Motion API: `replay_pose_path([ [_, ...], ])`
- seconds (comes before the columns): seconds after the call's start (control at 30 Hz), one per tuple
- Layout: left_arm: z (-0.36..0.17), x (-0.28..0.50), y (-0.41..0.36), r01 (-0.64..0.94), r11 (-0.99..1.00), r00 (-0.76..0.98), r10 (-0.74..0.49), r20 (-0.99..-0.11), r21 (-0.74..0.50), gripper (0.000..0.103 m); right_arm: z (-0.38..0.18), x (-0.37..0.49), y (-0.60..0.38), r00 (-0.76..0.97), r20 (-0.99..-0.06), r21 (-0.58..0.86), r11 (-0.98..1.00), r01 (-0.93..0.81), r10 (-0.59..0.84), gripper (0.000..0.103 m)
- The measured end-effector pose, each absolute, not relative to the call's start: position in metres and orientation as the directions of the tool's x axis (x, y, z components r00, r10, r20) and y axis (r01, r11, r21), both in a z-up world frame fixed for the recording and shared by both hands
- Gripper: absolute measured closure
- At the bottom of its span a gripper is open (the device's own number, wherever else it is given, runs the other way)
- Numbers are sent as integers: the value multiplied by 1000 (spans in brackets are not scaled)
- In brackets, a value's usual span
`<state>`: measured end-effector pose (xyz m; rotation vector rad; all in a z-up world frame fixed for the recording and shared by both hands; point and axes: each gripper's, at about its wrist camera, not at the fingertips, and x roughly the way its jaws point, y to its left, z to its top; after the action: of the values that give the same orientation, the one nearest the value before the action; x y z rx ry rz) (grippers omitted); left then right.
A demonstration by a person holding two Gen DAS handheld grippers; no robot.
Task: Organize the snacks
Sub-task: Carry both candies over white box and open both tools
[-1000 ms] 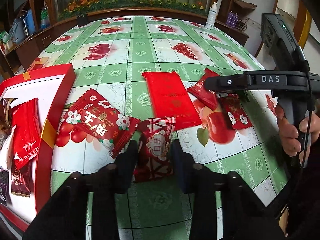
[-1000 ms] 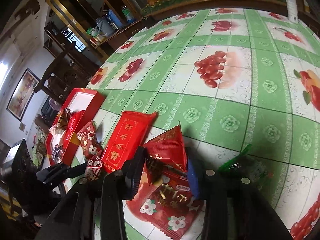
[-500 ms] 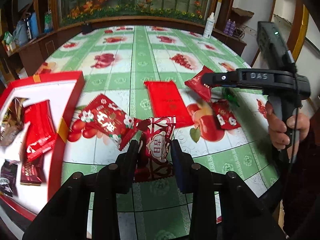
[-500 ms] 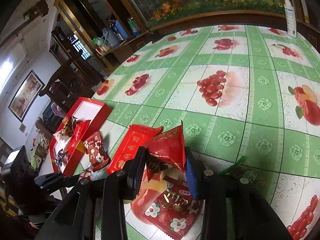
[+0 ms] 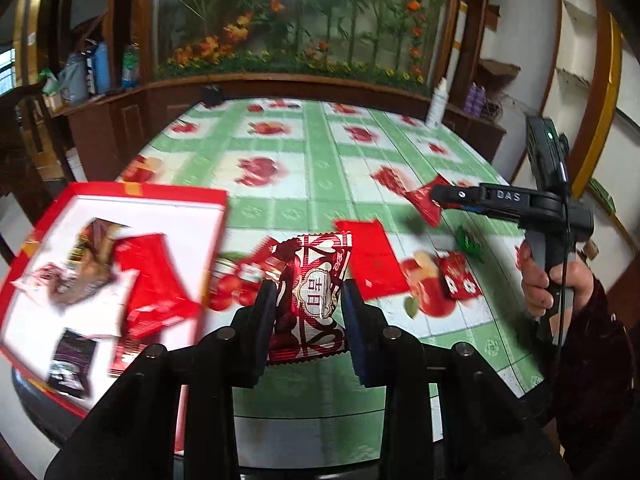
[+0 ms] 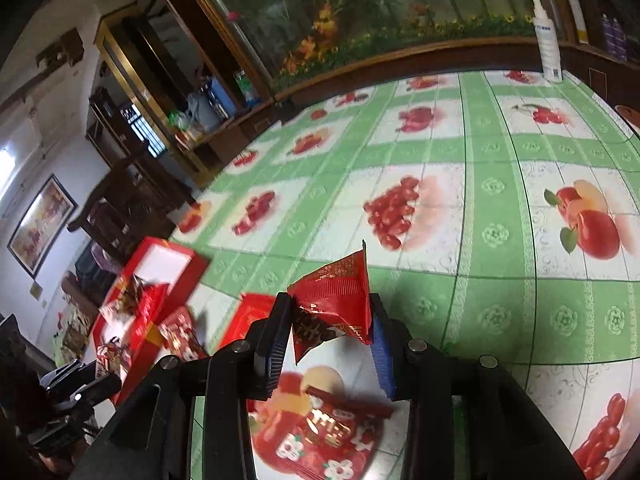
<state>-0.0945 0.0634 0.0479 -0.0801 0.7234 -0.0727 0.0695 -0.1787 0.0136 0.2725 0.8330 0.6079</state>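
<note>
- Snack packet [image 5: 310, 300], foil, pinched in my left gripper [image 5: 308, 312], lifted clear to reach the red box [image 5: 120, 196] at left.
- My right gripper [image 6: 330, 328] clamps a red packet [image 6: 340, 296] above the table [image 6: 480, 312], ready for boxing.

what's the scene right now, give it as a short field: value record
left gripper: shut on red-and-white candy packet, lifted off the table
right gripper: shut on red triangular packet, lifted off the table
red box: open, at the table's left side, several packets inside
flat red packet: lying on the tablecloth
flowered red packet: lying on the tablecloth below the right gripper
tablecloth: green and white checks with fruit prints
white bottle: upright at the table's far edge
</note>
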Motion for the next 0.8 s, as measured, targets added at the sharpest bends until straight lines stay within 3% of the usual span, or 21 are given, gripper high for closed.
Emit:
replay_pose_path([
  [0.23, 63, -111, 124, -95, 991, 788, 15, -615, -97, 73, 23, 71, -126, 469, -512, 576, 693, -433, 719, 65],
  [0.5, 57, -129, 188, -234, 967, 782, 124, -610, -104, 72, 22, 59, 2, 292, -497, 621, 570, -538, 817, 65],
  [0.8, 36, -121, 215, -292, 950, 747, 156, -647, -109, 72, 12, 38, 93, 186, -543, 581, 526, -621, 819, 63],
])
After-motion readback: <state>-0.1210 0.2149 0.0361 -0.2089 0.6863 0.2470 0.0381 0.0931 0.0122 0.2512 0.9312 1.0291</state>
